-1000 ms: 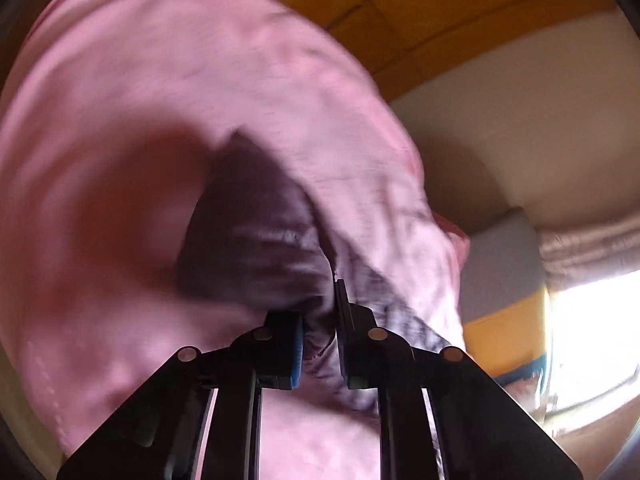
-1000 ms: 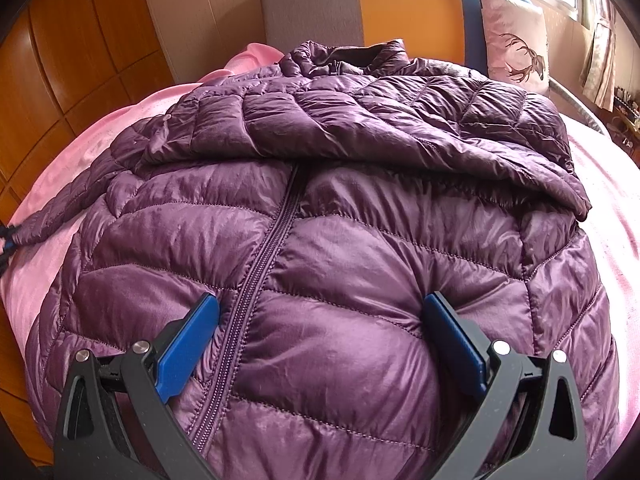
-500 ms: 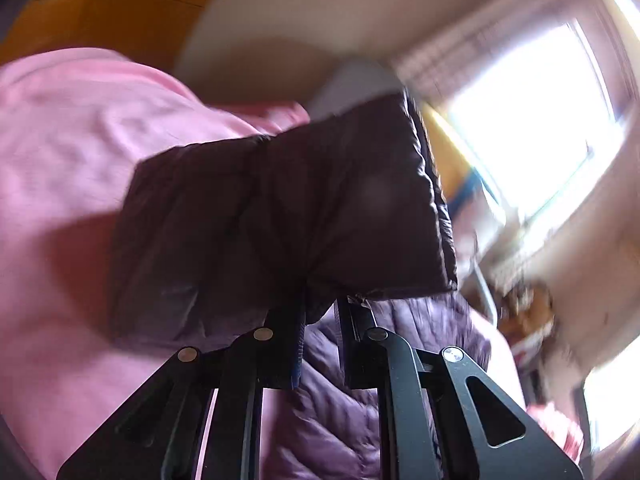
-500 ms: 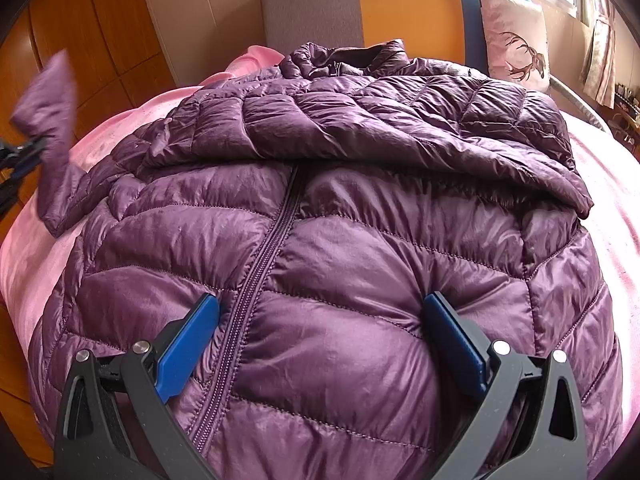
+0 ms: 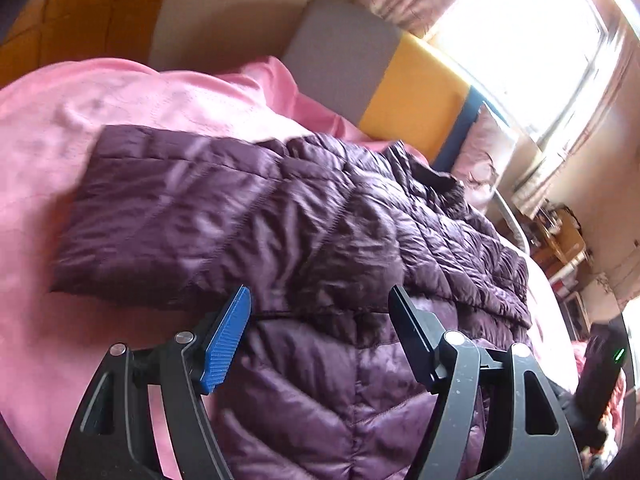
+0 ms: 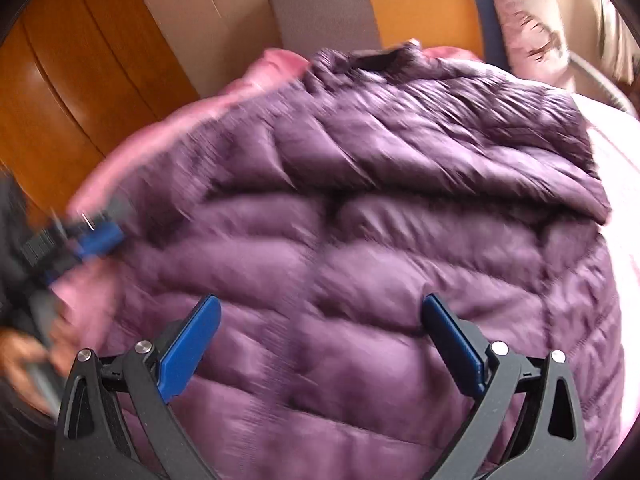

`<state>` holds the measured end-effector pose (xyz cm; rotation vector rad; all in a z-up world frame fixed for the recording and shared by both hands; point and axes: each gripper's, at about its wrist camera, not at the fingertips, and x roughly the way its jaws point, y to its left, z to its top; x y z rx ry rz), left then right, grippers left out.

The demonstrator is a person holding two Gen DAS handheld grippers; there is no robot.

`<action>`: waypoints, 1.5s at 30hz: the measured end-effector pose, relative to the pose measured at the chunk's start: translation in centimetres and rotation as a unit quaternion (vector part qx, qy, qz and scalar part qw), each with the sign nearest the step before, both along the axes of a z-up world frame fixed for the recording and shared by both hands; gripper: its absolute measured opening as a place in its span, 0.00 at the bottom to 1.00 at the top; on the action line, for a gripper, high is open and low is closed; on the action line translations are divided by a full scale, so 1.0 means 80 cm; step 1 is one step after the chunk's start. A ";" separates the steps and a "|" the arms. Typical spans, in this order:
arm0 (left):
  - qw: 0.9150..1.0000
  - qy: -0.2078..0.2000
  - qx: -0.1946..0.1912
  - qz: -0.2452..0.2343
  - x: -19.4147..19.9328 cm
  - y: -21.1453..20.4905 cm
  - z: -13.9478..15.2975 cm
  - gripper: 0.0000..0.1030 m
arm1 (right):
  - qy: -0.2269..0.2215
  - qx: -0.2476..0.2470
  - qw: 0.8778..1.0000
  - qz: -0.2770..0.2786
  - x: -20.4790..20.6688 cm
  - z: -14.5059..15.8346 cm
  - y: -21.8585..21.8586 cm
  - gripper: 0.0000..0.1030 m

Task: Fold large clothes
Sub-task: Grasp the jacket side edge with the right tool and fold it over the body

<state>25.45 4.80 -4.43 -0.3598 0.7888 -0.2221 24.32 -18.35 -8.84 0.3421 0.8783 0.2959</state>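
My left gripper (image 5: 320, 300) hovers over the purple jacket (image 5: 360, 240), its jaws opening with nothing pinched between them; a thin dark cord runs across the gap just beyond the blue pad (image 5: 226, 340), touching neither pad as far as I can tell. Just ahead, the sleeve (image 5: 172, 208) lies laid across the jacket's chest, its cuff end hanging over onto the pink blanket (image 5: 60, 140). My right gripper (image 6: 320, 344) is spread wide and empty above the jacket's lower front (that view is blurred, so seam detail is lost). The jacket lies face up along the bed, collar (image 5: 436, 176) toward the grey-and-yellow headboard (image 5: 380, 80), a pillow (image 5: 488, 148) by the window beyond.

As I read it, the step in hand is letting go of the left sleeve after folding it in. To do it well, I would let the jaws clear the puffy fabric fully before lifting off, so the sleeve is not dragged back out, then check that the cuff sits inside the jacket's outline. It looks to overhang now, so a nudge inward may be needed before the right gripper takes the hem.
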 end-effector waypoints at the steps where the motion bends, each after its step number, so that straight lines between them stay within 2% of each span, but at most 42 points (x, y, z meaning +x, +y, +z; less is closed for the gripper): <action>1: 1.000 -0.003 0.002 0.011 -0.005 0.006 0.001 0.68 | -0.001 0.015 1.000 0.011 0.009 0.007 0.008 0.92; 5: 0.999 0.011 -0.007 0.039 -0.022 0.030 -0.004 0.68 | 0.008 0.031 0.997 0.066 0.059 0.020 0.066 0.86; 8: 0.999 0.023 -0.012 0.044 -0.031 0.041 -0.015 0.68 | 0.044 0.027 0.995 0.089 0.103 0.007 0.112 0.80; 9: 0.999 0.026 -0.011 0.046 -0.031 0.042 -0.019 0.68 | 0.061 0.022 0.994 0.091 0.119 0.000 0.125 0.74; 11: 0.998 0.038 -0.015 0.053 -0.031 0.046 -0.027 0.68 | 0.095 0.007 0.991 0.099 0.144 -0.013 0.148 0.43; 12: 0.997 0.047 -0.017 0.057 -0.029 0.048 -0.033 0.68 | 0.097 0.001 0.990 0.103 0.148 -0.009 0.155 0.25; 13: 0.997 0.051 -0.018 0.060 -0.029 0.050 -0.035 0.68 | 0.081 -0.005 0.991 0.102 0.147 0.003 0.159 0.15; 14: 0.996 0.056 -0.018 0.068 -0.028 0.052 -0.038 0.68 | 0.053 -0.005 0.993 0.103 0.144 0.025 0.159 0.12; 18: 0.994 0.064 -0.016 0.090 -0.018 0.059 -0.040 0.72 | -0.047 -0.004 0.995 0.091 0.130 0.116 0.138 0.09; 21: 0.992 0.069 -0.028 0.106 -0.003 0.061 -0.037 0.72 | -0.088 0.003 0.994 0.072 0.129 0.165 0.113 0.08; 24: 0.990 0.069 -0.025 0.119 0.014 0.057 -0.033 0.72 | -0.114 0.009 0.992 0.054 0.127 0.196 0.086 0.08; 30: 0.986 0.095 -0.004 0.135 0.065 0.037 -0.034 0.72 | -0.141 0.029 0.990 0.013 0.116 0.221 0.018 0.08; 34: 0.985 0.091 0.029 0.141 0.085 0.019 -0.031 0.72 | -0.152 0.027 0.988 -0.026 0.099 0.223 -0.035 0.08; 37: 0.981 0.098 0.065 0.154 0.097 0.012 -0.035 0.72 | -0.138 0.031 0.988 -0.063 0.092 0.207 -0.079 0.08; 40: 0.977 0.112 0.078 0.162 0.101 0.017 -0.046 0.72 | -0.105 0.028 0.989 -0.102 0.087 0.175 -0.121 0.08; 45: 0.977 0.109 0.095 0.158 0.098 0.016 -0.051 0.73 | -0.028 0.019 0.986 -0.166 0.078 0.096 -0.179 0.08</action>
